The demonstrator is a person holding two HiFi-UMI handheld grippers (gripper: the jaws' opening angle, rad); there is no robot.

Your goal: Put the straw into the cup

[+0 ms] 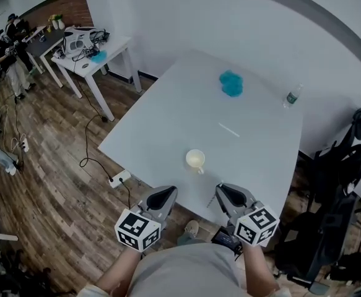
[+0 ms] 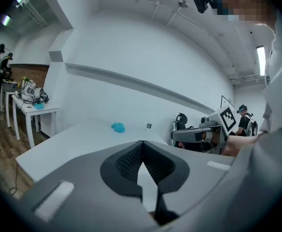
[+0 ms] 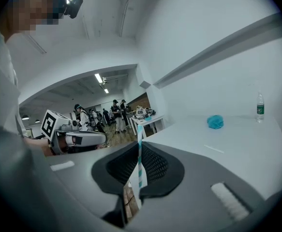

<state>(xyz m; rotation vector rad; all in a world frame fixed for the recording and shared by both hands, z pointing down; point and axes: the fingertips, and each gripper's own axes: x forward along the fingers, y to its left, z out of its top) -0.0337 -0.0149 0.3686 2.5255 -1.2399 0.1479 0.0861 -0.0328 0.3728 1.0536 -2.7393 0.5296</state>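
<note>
A cream cup point(image 1: 195, 159) stands on the white table point(image 1: 168, 116), close to its near edge. Both grippers hover just short of that edge. My right gripper point(image 1: 225, 191) point(image 3: 140, 148) is to the cup's right and is shut on a teal-and-white striped straw point(image 3: 140, 164). The straw stands upright between the jaws. To the cup's left, my left gripper point(image 1: 166, 194) point(image 2: 141, 144) is shut with nothing in it. A thin white stick point(image 1: 228, 130) point(image 3: 213, 149) lies flat on the table beyond the cup. Neither gripper view shows the cup.
A crumpled blue cloth point(image 1: 231, 83) and a small water bottle point(image 1: 293, 95) sit at the table's far side. A white side table point(image 1: 87, 57) with gear stands at the left. A power strip point(image 1: 119, 178) and cable lie on the wood floor. Black chairs point(image 1: 338, 172) are at the right.
</note>
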